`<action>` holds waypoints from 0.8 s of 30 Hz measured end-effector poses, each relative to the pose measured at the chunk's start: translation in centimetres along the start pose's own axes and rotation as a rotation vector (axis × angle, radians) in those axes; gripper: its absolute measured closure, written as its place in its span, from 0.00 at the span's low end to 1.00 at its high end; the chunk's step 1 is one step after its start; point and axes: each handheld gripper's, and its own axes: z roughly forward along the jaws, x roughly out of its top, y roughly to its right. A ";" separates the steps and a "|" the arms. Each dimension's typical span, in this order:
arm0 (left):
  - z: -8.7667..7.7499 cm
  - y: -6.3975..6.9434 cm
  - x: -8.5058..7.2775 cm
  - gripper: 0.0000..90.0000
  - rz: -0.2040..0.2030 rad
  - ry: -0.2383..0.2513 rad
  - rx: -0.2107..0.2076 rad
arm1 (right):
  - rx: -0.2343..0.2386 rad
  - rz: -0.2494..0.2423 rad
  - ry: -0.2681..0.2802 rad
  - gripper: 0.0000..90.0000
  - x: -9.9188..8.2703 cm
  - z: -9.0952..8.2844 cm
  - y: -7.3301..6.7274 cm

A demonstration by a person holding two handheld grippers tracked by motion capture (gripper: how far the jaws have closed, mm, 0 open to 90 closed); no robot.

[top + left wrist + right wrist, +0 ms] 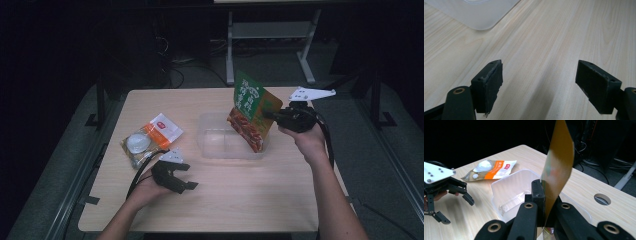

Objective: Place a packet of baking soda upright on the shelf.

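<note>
- The right claw [272, 114] is pinched shut on the edge of a flat food packet [252, 111], green at the top and orange-red lower down in the high view.
- In the right gripper view the packet [556, 167] stands on edge between the two black jaws, its plain yellowish back turned to the camera and rising well above them.
- The packet hangs tilted, its lower end down inside a clear plastic tub [215, 140], its upper end leaning up and away toward the far side of the counter [240, 195].
- The tub sits near the middle of the counter, open at the top; the right gripper view looks down past the jaws into the tub [509, 192].
- The right hand [307, 137] holds its gripper above the tub's right end.
- The left claw [186, 176] is spread wide with nothing between its jaws, low over bare wood at the near left of the counter.
- In the left gripper view its pads [491, 85] stand far apart, and a rounded corner of the tub [479, 15] shows ahead at upper left.
- The left hand [147, 192] rests on the counter behind it.
- Beyond the left claw lies an orange-and-white snack bag [152, 137], flat on the counter, well apart from the tub's left side.
- A round hole [602, 199] is cut in the counter, seen in the right gripper view.
</note>
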 end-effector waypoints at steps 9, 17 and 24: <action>0.0 0.1 0.0 0.23 -0.007 0.007 0.002 | 0.007 -0.005 -0.027 1.00 -0.2 1.3 -0.2; 0.1 0.1 0.0 0.23 0.000 0.001 -0.004 | 0.007 0.004 -0.041 1.00 -0.5 2.1 -0.2; 0.1 0.1 0.0 0.23 0.010 -0.011 -0.002 | 0.010 0.019 -0.049 1.00 -1.3 2.6 0.0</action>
